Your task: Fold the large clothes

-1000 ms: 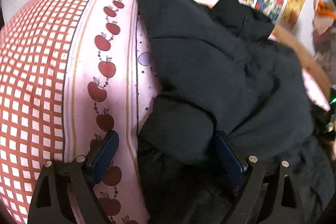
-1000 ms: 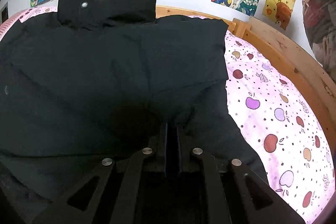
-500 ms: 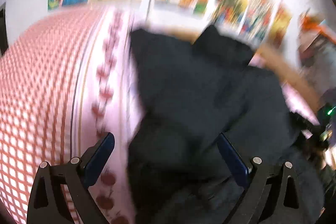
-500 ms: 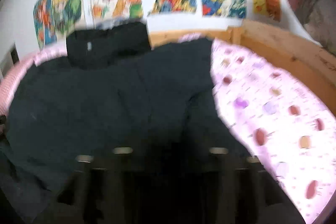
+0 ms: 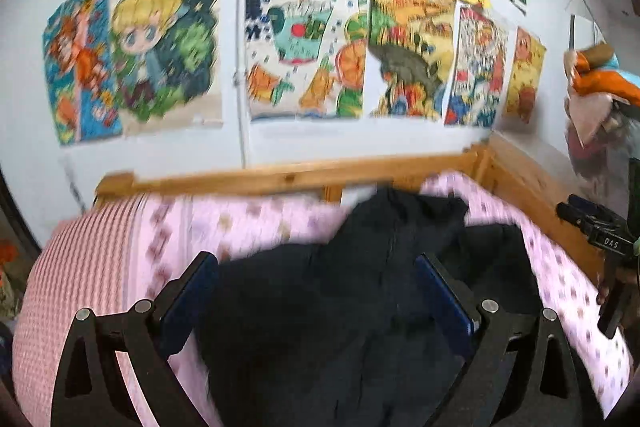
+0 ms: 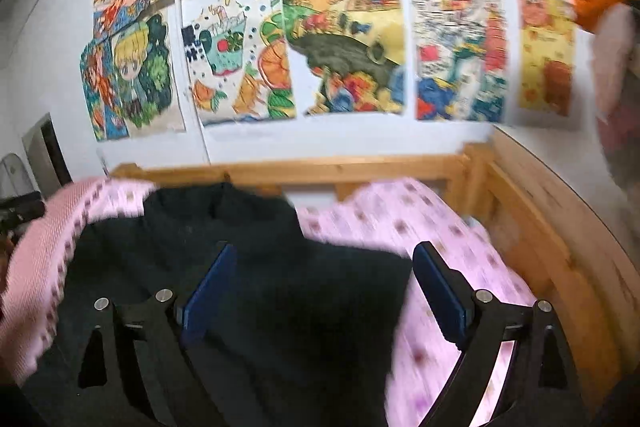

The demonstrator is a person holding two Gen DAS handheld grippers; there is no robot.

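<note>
Pink bedsheet [image 6: 420,223], wooden bedframe [image 6: 532,227], wall drawings [image 5: 304,67].

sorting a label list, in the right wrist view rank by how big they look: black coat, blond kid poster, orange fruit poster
1. black coat, by far largest
2. and 3. orange fruit poster and blond kid poster: look alike, unranked

The left gripper [image 5: 316,291] is a black plastic frame of angular struts with triangular cut-outs, and each of its two fingers [image 5: 191,301] ends in a flat dark-blue pad; round silver screw heads [image 5: 143,305] sit in pairs on the arms behind the pads. The right gripper [image 6: 320,283] has the same build: black struts, blue pads [image 6: 208,291] and four silver screws [image 6: 483,295] across its frame. In the left view its dark body [image 5: 600,231] shows at the right edge with small white lettering, too small to read surely.
</note>
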